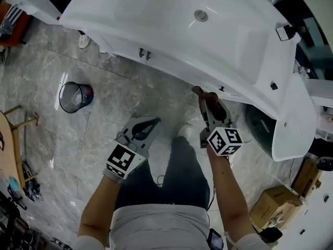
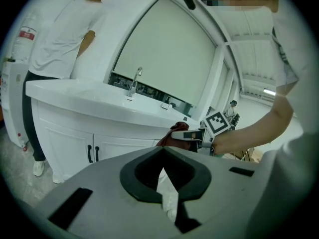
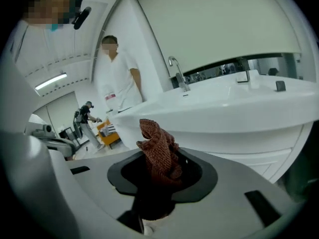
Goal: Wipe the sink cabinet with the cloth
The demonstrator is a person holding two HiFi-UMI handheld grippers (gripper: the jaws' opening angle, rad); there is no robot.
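The right hand-held gripper, clenched on the rust-red knitted cloth, has the white sink cabinet just beside it at twelve o'clock. The left hand-held gripper, jaws together, hangs farther off.

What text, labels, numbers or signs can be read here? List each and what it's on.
No legible words or numbers in any view.
Left tongs, marker cube: black square pattern, no letters.
Right tongs, marker cube: likewise.
Red label on white unit: too blurred to read.
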